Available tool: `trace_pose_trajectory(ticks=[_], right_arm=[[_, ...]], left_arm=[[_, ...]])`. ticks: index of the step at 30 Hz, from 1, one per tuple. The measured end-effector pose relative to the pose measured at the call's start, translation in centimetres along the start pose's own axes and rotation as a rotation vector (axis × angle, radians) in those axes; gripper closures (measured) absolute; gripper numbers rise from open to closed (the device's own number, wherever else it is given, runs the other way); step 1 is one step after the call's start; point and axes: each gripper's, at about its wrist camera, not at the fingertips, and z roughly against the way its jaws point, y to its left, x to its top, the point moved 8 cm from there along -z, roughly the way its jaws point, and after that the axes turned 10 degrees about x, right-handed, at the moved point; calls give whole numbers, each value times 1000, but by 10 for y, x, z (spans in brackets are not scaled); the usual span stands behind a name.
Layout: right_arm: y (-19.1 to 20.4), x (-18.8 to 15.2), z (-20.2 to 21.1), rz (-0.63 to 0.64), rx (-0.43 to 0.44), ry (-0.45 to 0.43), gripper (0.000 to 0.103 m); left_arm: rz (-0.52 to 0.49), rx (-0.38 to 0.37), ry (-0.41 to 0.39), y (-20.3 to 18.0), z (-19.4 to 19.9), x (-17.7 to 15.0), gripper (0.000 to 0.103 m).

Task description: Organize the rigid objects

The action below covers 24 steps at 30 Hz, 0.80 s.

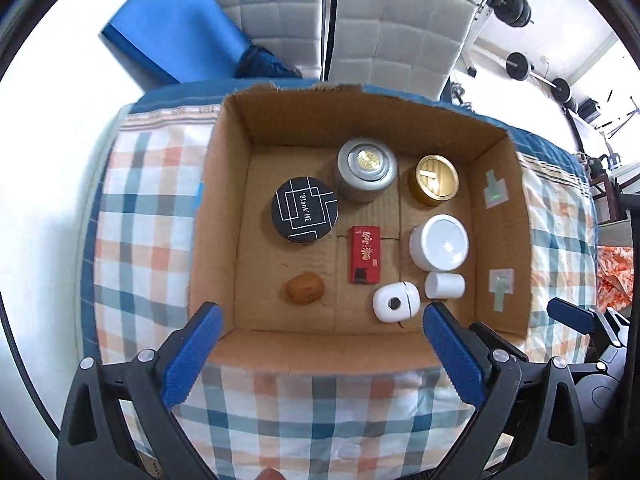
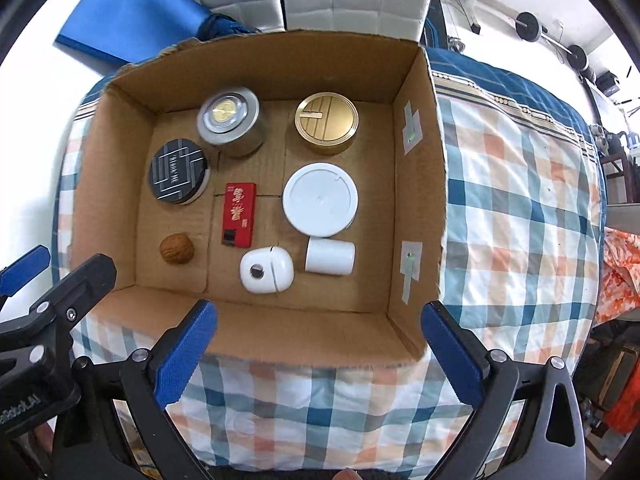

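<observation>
Left gripper [image 1: 320, 320] and right gripper [image 2: 318, 316] both spread, empty, hovering at 6 o'clock box rim [image 2: 304, 338]. Tins, red pack [image 2: 239, 214], walnut [image 2: 177, 249] sit spaced inside cardboard box, likely sorted.

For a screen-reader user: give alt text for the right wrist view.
An open cardboard box on a plaid cloth holds eight items, including round tins, a red packet and a walnut. The open right gripper hovers at its near edge.
</observation>
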Motion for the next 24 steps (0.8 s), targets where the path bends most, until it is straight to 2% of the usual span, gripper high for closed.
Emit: trace_pose_trajectory(ticks=[11,15,19,24], right_arm=[[15,-41,125,44,58,-201,0],[17,-59,168,58,59,-261,0],[16,-76,201,53,69,-297,0],[12,-97,237,43,76,-340,0]], left_arm=[[6,21,-209,17,124,-18,0],[16,15,-233,23,154,-30,0],[26,26,-236,29,178,-43,0],[37,13,-278,32,208,-54,0]])
